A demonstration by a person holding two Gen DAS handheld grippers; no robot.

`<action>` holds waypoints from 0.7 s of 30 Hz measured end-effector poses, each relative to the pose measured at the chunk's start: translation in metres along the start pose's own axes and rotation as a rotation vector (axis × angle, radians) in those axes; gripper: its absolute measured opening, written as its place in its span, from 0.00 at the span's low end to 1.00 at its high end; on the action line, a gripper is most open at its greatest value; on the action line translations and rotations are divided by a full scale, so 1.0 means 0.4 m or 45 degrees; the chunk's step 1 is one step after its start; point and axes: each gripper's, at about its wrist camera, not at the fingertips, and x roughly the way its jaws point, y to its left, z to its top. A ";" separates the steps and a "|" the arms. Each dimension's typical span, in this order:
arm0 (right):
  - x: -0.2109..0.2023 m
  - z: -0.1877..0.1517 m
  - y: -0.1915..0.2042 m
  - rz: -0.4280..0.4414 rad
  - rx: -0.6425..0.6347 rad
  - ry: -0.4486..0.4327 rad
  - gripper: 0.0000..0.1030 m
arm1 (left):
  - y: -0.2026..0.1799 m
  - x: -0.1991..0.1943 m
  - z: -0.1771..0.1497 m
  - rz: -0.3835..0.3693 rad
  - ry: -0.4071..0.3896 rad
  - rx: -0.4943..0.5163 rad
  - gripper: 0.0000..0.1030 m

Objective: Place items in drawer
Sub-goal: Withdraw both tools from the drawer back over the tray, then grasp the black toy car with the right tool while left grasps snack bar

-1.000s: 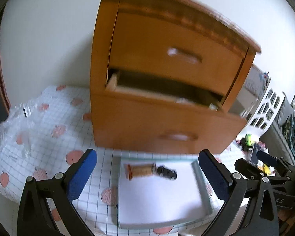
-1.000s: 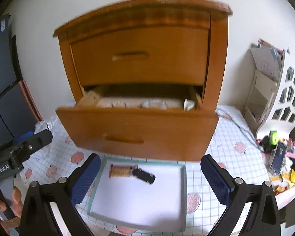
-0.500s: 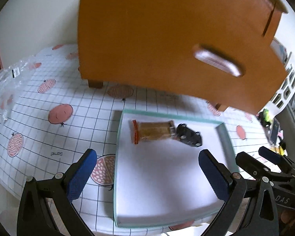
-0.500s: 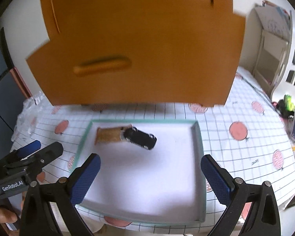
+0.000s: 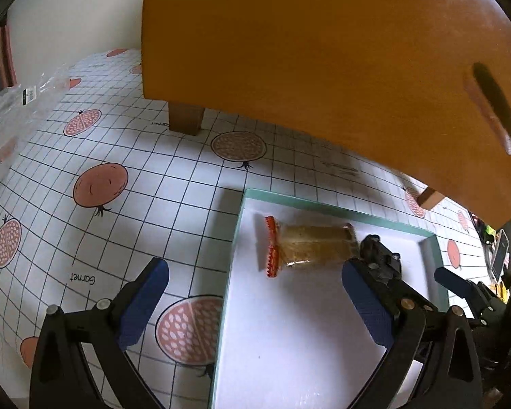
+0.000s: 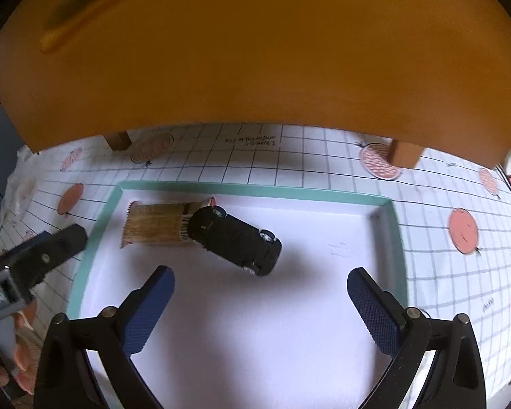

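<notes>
A wrapped snack bar (image 5: 306,246) (image 6: 156,223) and a black toy car (image 6: 236,240) (image 5: 380,260) lie touching in the far left of a white tray with a teal rim (image 6: 255,191) (image 5: 235,238). The orange wooden drawer front (image 5: 323,61) (image 6: 255,51) looms over the tray. My left gripper (image 5: 255,298) is open, low over the tray's left edge, with the snack bar just beyond its fingers. My right gripper (image 6: 260,301) is open above the tray, the car just ahead of it. Each gripper shows at the edge of the other's view.
The table wears a white grid cloth with pomegranate prints (image 5: 100,184). Cabinet legs (image 5: 185,121) (image 6: 405,153) stand behind the tray. A clear plastic bag (image 5: 13,112) lies far left. Small clutter (image 5: 497,255) sits at the right edge. A hand (image 6: 20,351) holds the left gripper.
Both grippers have dropped and moved in toward the tray; the drawer's open inside is out of view and its front fills the top. The snack bar and car have not moved.
</notes>
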 end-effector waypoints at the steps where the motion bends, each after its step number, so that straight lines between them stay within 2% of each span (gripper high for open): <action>1: 0.011 0.004 0.002 -0.003 -0.009 0.000 0.98 | -0.001 0.005 0.000 0.001 0.000 0.000 0.98; 4: 0.044 0.013 0.011 -0.006 -0.029 0.004 0.97 | -0.001 0.012 -0.003 0.024 -0.002 0.008 0.98; 7: 0.069 0.015 0.014 0.001 -0.032 0.013 0.91 | 0.006 0.015 -0.003 0.039 0.001 0.004 0.98; 10: 0.085 0.015 0.018 0.003 -0.044 0.012 0.90 | 0.015 0.022 -0.002 0.039 0.004 -0.016 0.98; 14: 0.102 0.025 0.023 0.040 -0.034 0.019 0.80 | 0.013 0.017 -0.001 0.038 -0.012 -0.008 0.98; 17: 0.111 0.028 0.029 0.070 -0.032 0.029 0.77 | 0.009 0.014 0.001 0.039 -0.025 0.011 0.98; 21: 0.113 0.027 0.034 0.106 -0.029 0.039 0.66 | -0.005 0.013 0.000 0.034 -0.034 0.049 0.98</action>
